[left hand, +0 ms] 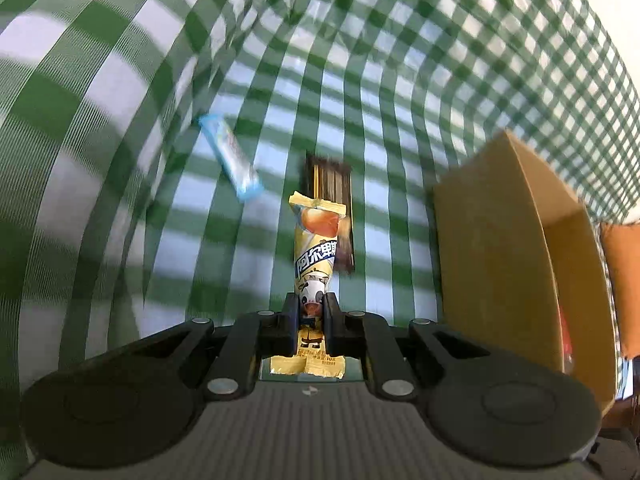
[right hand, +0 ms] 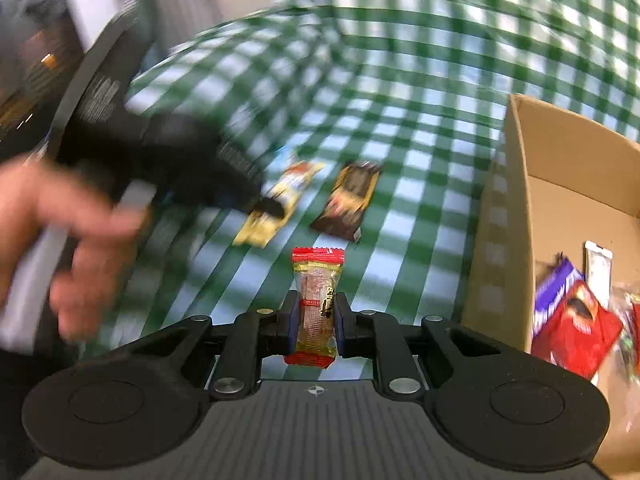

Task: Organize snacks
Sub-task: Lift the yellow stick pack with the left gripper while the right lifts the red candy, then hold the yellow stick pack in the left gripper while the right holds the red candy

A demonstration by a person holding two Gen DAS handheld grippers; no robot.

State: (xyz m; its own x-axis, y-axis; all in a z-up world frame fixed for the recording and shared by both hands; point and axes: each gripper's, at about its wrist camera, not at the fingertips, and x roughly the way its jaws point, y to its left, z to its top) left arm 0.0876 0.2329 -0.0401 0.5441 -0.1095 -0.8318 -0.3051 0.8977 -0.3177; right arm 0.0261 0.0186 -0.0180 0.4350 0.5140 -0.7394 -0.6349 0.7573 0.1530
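A green-and-white gingham cloth (left hand: 400, 60) covers the desk, its weave smeared by motion blur in both views. Next in size is the open cardboard box (left hand: 500, 248), plain brown corrugated board with straight walls, standing on the cloth to the right of both tongs; the right wrist view looks into it and shows a red packet (right hand: 576, 332), a purple packet (right hand: 554, 292) and a white one (right hand: 598, 268) lying inside, their printing too blurred to read. In that same view the person's left hand (right hand: 60, 240) grips the black handle of the left tongs (left hand: 311, 308), which reach over the cloth. The left tongs are clenched on a long yellow stick snack (left hand: 316, 256) of glossy film, crimped at both ends, printed with a cartoon cow and bold Chinese characters on a blue band, only partly legible. Behind it on the cloth lie a flat dark brown bar (left hand: 332, 216) with gold trim and, further left, a slim light-blue wrapper (left hand: 232, 156). The right tongs (right hand: 316, 320) are clamped on a small clear candy pack (right hand: 318, 304) with red crimped ends, gold edging and tiny unreadable lettering, held above the cloth just left of the box.
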